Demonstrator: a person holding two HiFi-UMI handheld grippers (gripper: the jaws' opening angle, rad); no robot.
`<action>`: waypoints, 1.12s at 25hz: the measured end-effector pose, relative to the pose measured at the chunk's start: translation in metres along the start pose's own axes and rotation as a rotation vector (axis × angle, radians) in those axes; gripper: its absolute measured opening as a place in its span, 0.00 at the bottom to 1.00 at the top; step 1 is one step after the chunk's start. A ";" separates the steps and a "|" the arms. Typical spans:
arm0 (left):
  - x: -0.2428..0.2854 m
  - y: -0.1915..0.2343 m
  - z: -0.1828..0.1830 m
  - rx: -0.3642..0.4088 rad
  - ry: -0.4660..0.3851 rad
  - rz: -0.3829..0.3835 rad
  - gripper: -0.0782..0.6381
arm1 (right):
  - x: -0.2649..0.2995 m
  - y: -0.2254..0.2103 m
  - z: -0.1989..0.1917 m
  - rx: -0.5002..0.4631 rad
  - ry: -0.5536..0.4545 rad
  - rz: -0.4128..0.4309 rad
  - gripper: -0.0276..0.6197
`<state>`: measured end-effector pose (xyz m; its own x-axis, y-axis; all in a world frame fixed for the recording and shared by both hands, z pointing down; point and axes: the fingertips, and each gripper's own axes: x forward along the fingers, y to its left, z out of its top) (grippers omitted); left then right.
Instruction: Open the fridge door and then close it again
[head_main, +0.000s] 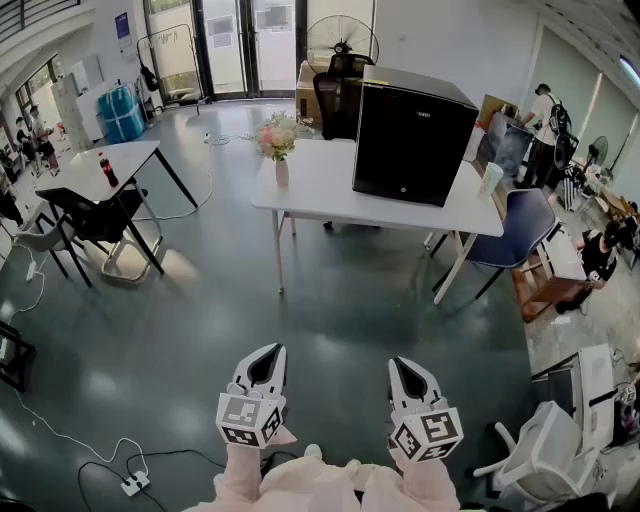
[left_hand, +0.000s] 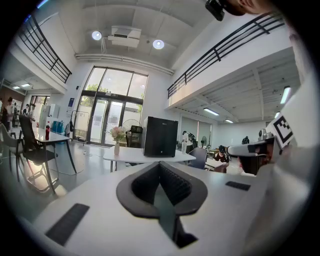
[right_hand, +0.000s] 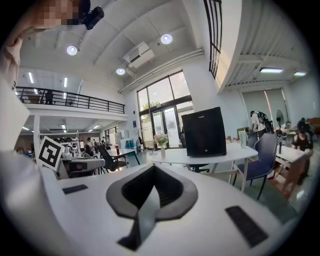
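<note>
Readiness before the reach: I hold my left tongs (head_main: 268, 356) and right tongs (head_main: 405, 366) closed and empty, aimed at the black box-shaped fridge (head_main: 414, 136), door shut, well ahead on the white tabletop (head_main: 318, 182).

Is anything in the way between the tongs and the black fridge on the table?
Nothing visible. Only floor lies between the left tongs, the right tongs and the fridge. The flower vase and the blue chair stand off to the sides.
</note>
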<state>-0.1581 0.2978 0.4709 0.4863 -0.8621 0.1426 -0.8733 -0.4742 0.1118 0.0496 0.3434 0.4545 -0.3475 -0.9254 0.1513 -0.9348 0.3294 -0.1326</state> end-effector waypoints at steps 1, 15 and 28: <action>-0.002 -0.003 -0.001 0.001 0.004 -0.001 0.12 | -0.004 -0.001 -0.001 0.005 0.002 0.000 0.05; -0.013 -0.022 0.000 0.056 0.009 -0.012 0.12 | -0.019 -0.013 0.001 0.007 -0.018 -0.046 0.06; -0.026 -0.002 -0.019 0.048 0.043 0.004 0.12 | -0.008 0.005 -0.021 0.031 0.001 -0.054 0.06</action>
<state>-0.1691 0.3247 0.4856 0.4828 -0.8560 0.1849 -0.8751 -0.4798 0.0641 0.0458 0.3561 0.4731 -0.2968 -0.9414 0.1602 -0.9495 0.2731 -0.1544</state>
